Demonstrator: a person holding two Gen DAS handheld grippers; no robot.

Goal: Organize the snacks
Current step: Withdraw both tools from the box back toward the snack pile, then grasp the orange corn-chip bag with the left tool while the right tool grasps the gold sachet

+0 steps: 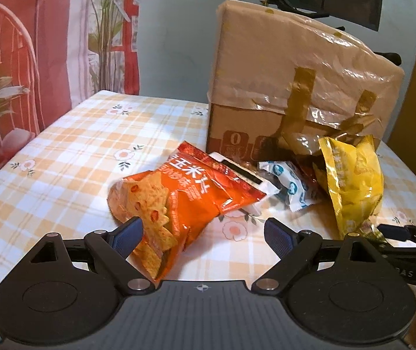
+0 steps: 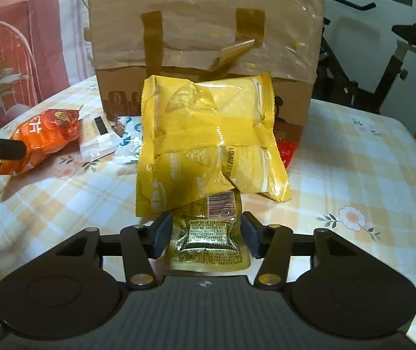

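Two claws: right gripper point(image 2: 205, 233) clamps yellow bag's point(image 2: 208, 134) bottom seam, which may slip; left gripper point(image 1: 203, 232) gapes around orange bag point(image 1: 178, 198) at 11 o'clock.

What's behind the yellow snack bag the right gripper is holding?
Directly behind the yellow snack bag stands the taped cardboard box. A red packet peeks out at its right edge; whatever else lies behind is covered.

- I see the orange chip bag point(image 1: 178, 201) lying flat at centre frame in my left view, puffed, corn chips printed on it
- The yellow snack bag point(image 2: 210, 143) fills the centre of my right view, upright, its crimped bottom end pinched
- White-and-blue packets point(image 1: 291, 186) lie between them, right of centre
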